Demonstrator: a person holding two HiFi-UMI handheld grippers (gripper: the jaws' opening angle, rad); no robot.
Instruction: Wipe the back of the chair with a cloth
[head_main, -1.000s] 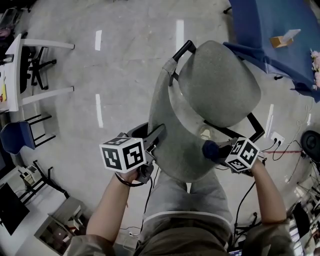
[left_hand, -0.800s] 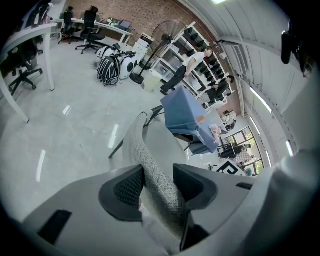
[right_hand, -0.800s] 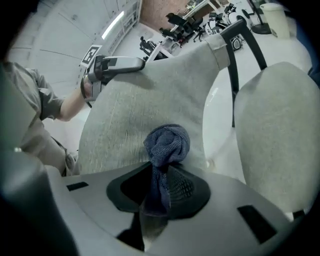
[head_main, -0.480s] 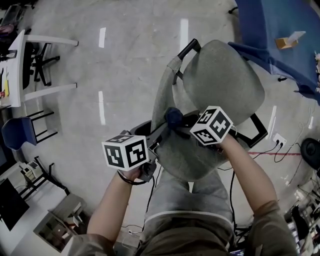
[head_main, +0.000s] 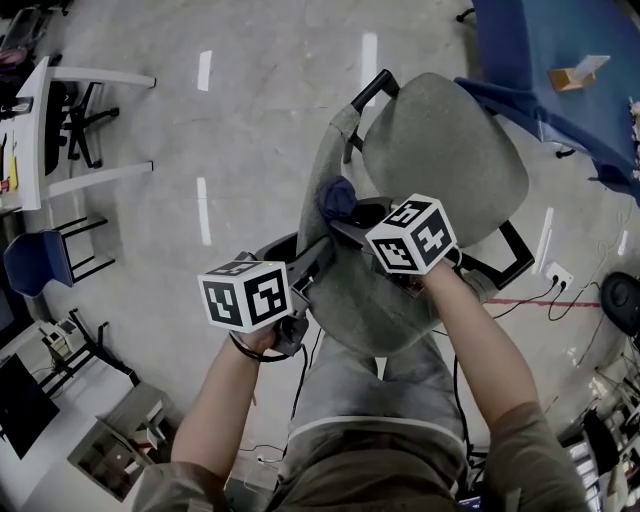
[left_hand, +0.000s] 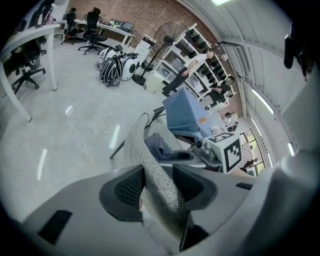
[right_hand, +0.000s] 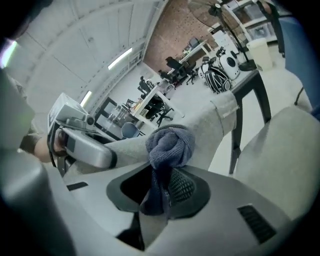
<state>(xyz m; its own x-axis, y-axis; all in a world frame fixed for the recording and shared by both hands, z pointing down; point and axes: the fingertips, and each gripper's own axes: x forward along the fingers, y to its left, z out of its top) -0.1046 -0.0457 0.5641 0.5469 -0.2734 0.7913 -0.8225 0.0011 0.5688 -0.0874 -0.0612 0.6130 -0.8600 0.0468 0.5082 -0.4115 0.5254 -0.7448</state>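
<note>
The grey fabric chair stands below me, its seat beyond the curved backrest. My left gripper is clamped on the backrest's top edge, with fabric pinched between both pads. My right gripper is shut on a bunched blue cloth. The cloth bulges out past the jaws and rests against the backrest near its far end. In the left gripper view the cloth lies on the backrest's edge just ahead of my jaws.
Black armrests flank the seat. A blue-draped table stands at the top right, a white desk and a blue chair at the left. Cables and a socket strip lie on the floor to the right.
My right gripper swept the cloth from the backrest's right end across to its left, far part. The left gripper kept its hold in place.
</note>
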